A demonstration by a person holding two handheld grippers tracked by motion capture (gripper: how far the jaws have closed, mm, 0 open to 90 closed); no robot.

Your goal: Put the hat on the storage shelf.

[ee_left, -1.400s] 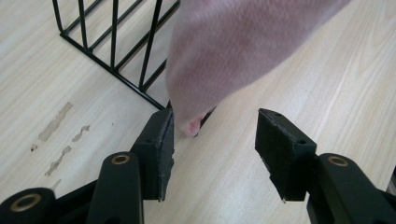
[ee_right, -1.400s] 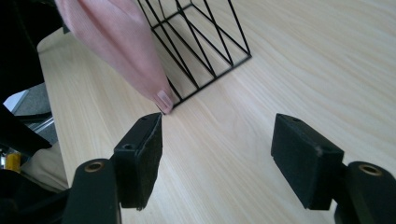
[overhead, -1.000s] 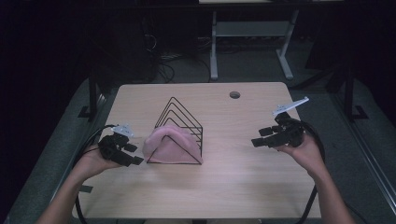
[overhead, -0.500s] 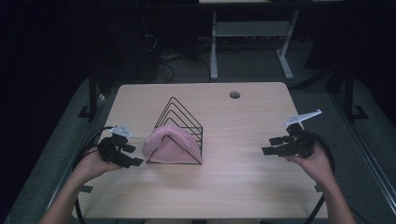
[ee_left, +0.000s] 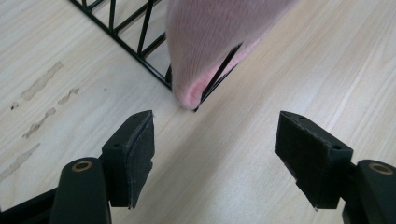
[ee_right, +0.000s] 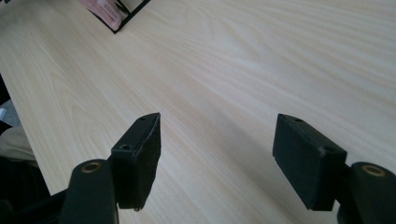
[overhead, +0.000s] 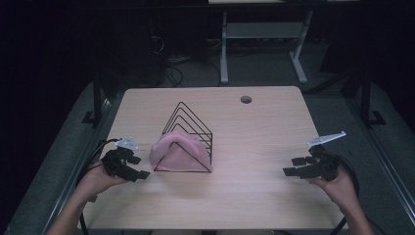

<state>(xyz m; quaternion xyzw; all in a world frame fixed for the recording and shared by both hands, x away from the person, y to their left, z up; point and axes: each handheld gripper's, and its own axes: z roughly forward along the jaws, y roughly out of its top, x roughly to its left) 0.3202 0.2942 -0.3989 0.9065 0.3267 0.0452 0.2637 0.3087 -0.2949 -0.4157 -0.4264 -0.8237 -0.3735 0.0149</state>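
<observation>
Along the near edge of the tabletop [overhead: 244, 205] a broad strip of bare wood is lying open between the person's two forearms, which are coming in from the bottom corners of the high view. The left hand [overhead: 95, 180] is resting at the near left corner, holding the left gripper [overhead: 131, 166] low over the wood and pointing it toward the middle. Its jaws are standing wide apart with nothing between them. The right hand [overhead: 335, 183] is sitting near the right edge, well apart from everything else, with the right gripper [overhead: 293, 166] aiming leftward across the empty wood; its jaws are also spread wide and empty.

Just beyond the left gripper, a black wire rack [overhead: 188, 134] with triangular dividers is standing left of centre, and a pink knitted cloth [overhead: 173, 152] is draped over its near end. The left gripper view is showing what the high view cannot: the cloth's rounded lower edge [ee_left: 210, 51] is hanging right down to the tabletop at the rack's corner [ee_left: 140, 46], close ahead of the jaws. The right gripper view is catching that corner [ee_right: 119, 16] only far off at its upper left.

Farther back, a round cable hole [overhead: 246, 99] is sitting near the far edge, with clear wood around it.
</observation>
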